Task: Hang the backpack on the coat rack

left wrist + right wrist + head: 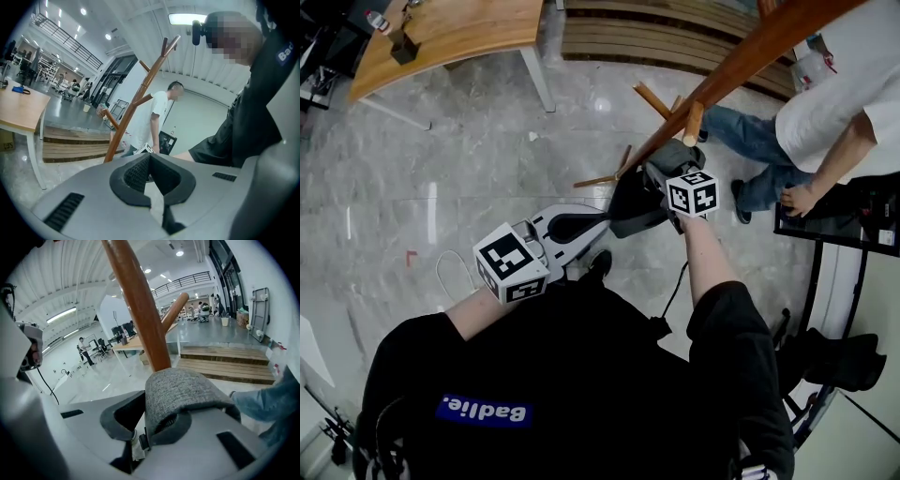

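The brown wooden coat rack [741,66] slants from upper right toward the middle, with short pegs [694,122] sticking out; its pole [140,310] rises just beyond my right jaws. My right gripper [661,173] is shut on the backpack's grey fabric strap [183,394], which drapes over one jaw right by the pole. The dark body of the backpack [633,211] hangs below that gripper. My left gripper [605,220] sits lower left, its tips close to the backpack; its jaws [150,157] meet with nothing seen between them. The rack [136,101] stands ahead of it.
A person in a white shirt and jeans [825,103] stands just right of the rack. A wooden table [450,28] is at the far left, wooden steps [656,37] behind the rack. A black metal frame [834,225] stands at the right. A white cable [450,272] lies on the floor.
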Tool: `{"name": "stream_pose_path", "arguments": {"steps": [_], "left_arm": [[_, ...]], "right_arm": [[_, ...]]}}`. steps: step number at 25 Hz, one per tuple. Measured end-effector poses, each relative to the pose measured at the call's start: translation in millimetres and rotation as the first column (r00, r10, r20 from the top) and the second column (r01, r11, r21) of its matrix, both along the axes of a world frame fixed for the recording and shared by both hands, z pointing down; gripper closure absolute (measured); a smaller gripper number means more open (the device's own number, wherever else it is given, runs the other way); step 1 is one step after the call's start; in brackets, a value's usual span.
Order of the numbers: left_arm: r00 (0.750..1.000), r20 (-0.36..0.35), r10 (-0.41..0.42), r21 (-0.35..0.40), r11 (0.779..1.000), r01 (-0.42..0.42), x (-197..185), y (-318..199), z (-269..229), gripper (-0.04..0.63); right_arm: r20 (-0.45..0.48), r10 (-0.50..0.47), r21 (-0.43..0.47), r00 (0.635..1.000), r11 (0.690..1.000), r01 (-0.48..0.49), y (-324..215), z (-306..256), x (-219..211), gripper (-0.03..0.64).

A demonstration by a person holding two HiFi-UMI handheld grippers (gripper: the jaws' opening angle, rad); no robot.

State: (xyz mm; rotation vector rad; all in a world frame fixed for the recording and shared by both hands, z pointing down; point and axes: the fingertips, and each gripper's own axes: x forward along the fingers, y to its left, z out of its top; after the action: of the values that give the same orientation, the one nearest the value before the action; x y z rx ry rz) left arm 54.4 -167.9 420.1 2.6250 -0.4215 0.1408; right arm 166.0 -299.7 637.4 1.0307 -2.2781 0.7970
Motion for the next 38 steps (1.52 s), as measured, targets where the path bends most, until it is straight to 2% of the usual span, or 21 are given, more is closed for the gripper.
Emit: {"name": "stream_pose_path", "arguments": {"steps": [7, 10, 13, 18, 25, 29, 33, 35, 38], "left_arm": [[1.0, 0.015, -0.003, -0.01, 1.0, 0.003, -3, 2, 3, 0.601], [1.0, 0.019, -0.006, -0.01, 1.0, 0.006, -2, 3, 2, 0.601], [1.0, 0.025, -0.015, -0.01, 1.0, 0.015, -1, 5, 1, 0.601], [0.998, 0.042, -0.048, -0.007, 0.999, 0.048, -1, 14, 1, 0.601], [0.993, 0.047, -0.105, -0.013, 0.994, 0.106, -13, 36, 0, 0.601], [0.997, 0.023, -0.075, 0.011, 0.997, 0.075, -25, 47, -7, 0.601], [1.0, -0.021, -0.014, 0.042, 0.999, 0.015, -41, 56, -18, 0.601], [0.999, -0.043, 0.031, 0.052, 0.998, -0.029, -49, 64, -22, 0.601], [0.991, -0.062, 0.119, 0.06, 0.991, -0.116, -64, 80, -25, 0.601]], "right_arm": [[-0.033, 0.055, -0.021, 0.998, 0.998, -0.055, -6, 31, 7, 0.578], [-0.016, 0.084, -0.028, 0.996, 0.996, -0.084, -10, 38, 11, 0.535], [0.027, 0.101, -0.027, 0.995, 0.995, -0.1, -13, 40, 11, 0.461], [0.068, 0.122, 0.003, 0.99, 0.992, -0.123, -14, 41, 17, 0.415], [0.098, 0.217, -0.006, 0.971, 0.976, -0.218, 17, 49, 44, 0.339], [0.147, 0.295, 0.038, 0.944, 0.952, -0.304, 56, 20, 48, 0.339], [0.231, 0.324, 0.079, 0.917, 0.934, -0.35, 106, -27, 18, 0.339], [0.283, 0.356, 0.085, 0.891, 0.916, -0.393, 133, -50, 0, 0.339], [0.359, 0.434, 0.086, 0.826, 0.866, -0.492, 175, -80, -30, 0.341]]}}
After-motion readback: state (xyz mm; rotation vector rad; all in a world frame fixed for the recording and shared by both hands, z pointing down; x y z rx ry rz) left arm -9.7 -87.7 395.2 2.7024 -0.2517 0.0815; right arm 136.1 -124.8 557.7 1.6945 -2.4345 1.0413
